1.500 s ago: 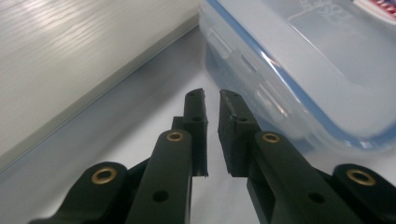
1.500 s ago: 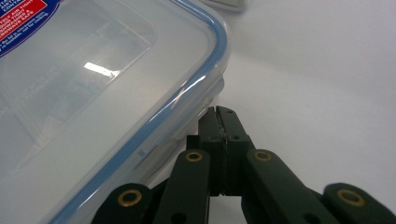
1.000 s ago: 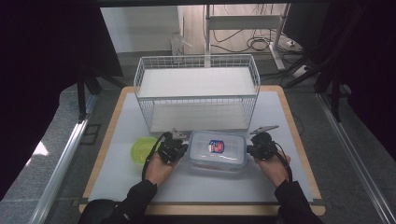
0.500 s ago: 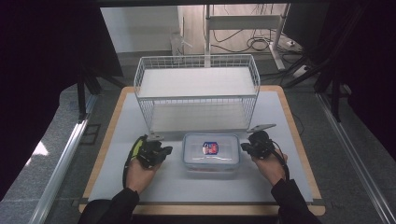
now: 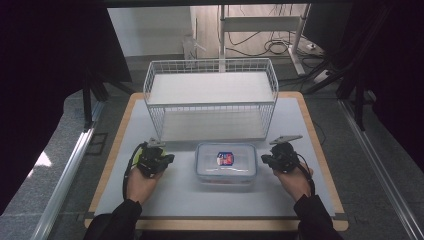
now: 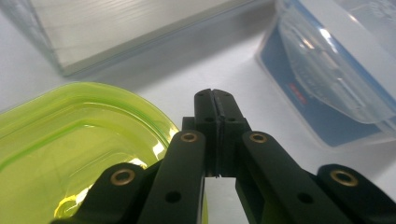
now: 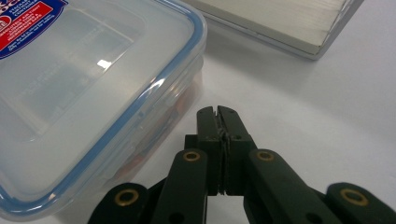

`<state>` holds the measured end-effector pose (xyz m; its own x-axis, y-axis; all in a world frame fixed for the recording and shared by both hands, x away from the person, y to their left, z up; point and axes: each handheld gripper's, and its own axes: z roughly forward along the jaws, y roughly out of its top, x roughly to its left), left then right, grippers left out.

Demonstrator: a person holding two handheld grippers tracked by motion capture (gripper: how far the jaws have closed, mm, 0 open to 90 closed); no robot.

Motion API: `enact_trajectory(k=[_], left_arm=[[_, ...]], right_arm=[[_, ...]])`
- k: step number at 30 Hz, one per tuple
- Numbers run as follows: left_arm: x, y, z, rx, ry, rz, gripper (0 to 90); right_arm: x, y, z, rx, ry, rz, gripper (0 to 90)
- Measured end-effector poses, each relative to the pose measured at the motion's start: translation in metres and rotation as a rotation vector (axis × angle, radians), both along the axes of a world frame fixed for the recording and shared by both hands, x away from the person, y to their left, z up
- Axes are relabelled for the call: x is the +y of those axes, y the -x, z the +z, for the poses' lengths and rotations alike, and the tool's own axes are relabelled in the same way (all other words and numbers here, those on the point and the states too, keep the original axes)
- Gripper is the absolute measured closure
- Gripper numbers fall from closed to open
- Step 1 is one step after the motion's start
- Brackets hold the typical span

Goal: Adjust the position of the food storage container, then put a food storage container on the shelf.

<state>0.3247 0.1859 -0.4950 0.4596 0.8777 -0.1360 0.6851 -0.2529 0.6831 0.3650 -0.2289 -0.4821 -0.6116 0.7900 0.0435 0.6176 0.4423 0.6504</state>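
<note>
A clear lidded food container with a blue seal and a red and blue label lies mid-table. My left gripper is to its left, jaws shut and empty, above a translucent green dish that the hand mostly hides. In the left gripper view the shut gripper points past the green dish, with the container off to the right. My right gripper sits just right of the container, shut on nothing. In the right gripper view its tip is close beside the container's wall, apart from it.
A white wire basket rack stands at the back of the white mat, its base plate just beyond both grippers. The table's wooden edge runs close at the right. Bare mat lies in front of the container.
My left gripper has pulled away from the container's left side and moved left over the green dish. The right gripper has stayed almost in place.
</note>
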Motion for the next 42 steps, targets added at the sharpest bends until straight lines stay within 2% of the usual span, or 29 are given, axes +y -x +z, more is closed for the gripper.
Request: enact_trajectory(k=[3,5,7,8,10,12,14,15,18,21,22,24,26,27,30,32,34,37,40,42], left_arm=[[0.005,-0.002,-0.001,0.003,-0.01,0.02,90.0],[0.002,-0.001,-0.001,-0.008,-0.027,0.012,90.0],[-0.01,0.001,0.0,-0.023,-0.019,-0.03,90.0],[-0.022,0.001,0.0,-0.028,-0.026,-0.072,90.0],[-0.041,0.001,-0.004,-0.022,-0.047,-0.136,90.0],[-0.054,0.0,-0.008,-0.01,-0.055,-0.171,89.8],[-0.06,0.0,-0.011,-0.004,-0.059,-0.179,89.6],[-0.06,0.001,-0.012,-0.005,-0.066,-0.179,89.9],[-0.055,0.0,-0.012,0.0,-0.05,-0.167,89.7],[-0.049,0.003,-0.009,-0.016,-0.054,-0.157,86.7],[-0.045,0.007,-0.007,-0.032,-0.067,-0.147,84.5],[-0.034,0.012,-0.005,-0.064,-0.066,-0.138,75.4],[-0.025,0.015,-0.004,-0.086,-0.046,-0.147,57.7],[-0.023,0.016,-0.003,-0.096,-0.04,-0.152,50.3],[-0.019,0.02,-0.004,-0.118,-0.022,-0.173,33.2],[-0.019,0.021,-0.005,-0.138,-0.007,-0.176,27.4],[-0.018,0.021,-0.004,-0.14,0.006,-0.178,21.1],[-0.017,0.02,-0.004,-0.136,0.002,-0.189,14.5],[-0.019,0.019,-0.005,-0.141,0.009,-0.195,12.0],[-0.019,0.019,-0.005,-0.16,-0.008,-0.209,10.5]], right_arm=[[0.0,0.001,0.0,0.001,-0.002,0.0,87.8],[-0.001,0.003,0.001,0.003,-0.003,0.003,87.7],[0.0,0.005,0.001,0.006,-0.009,0.008,87.7],[0.001,0.005,0.001,0.009,-0.014,0.009,87.7],[0.005,0.006,0.0,0.019,-0.021,0.018,88.0],[0.008,0.007,-0.001,0.025,-0.023,0.029,89.6],[0.013,0.007,-0.001,0.012,0.006,0.026,89.7],[0.014,0.006,-0.002,0.01,0.003,0.024,89.7],[0.018,0.001,-0.005,0.011,-0.007,0.028,89.7],[0.022,-0.002,-0.007,0.014,0.005,0.039,89.7],[0.021,-0.002,-0.007,0.014,0.005,0.042,89.5],[0.016,0.002,-0.004,-0.01,0.017,0.039,84.8],[0.008,0.005,-0.001,-0.034,0.028,0.033,73.2],[0.001,0.006,0.0,-0.04,0.012,0.031,65.6],[-0.011,0.008,0.001,-0.032,-0.017,0.014,50.1],[-0.015,0.008,0.002,-0.041,-0.043,0.008,44.0],[-0.017,0.008,0.004,-0.063,-0.06,0.01,36.2],[-0.017,0.008,0.005,-0.081,-0.06,0.016,28.9],[-0.018,0.007,0.003,-0.085,-0.061,0.017,24.1],[-0.018,0.007,0.003,-0.092,-0.063,0.018,20.9]])
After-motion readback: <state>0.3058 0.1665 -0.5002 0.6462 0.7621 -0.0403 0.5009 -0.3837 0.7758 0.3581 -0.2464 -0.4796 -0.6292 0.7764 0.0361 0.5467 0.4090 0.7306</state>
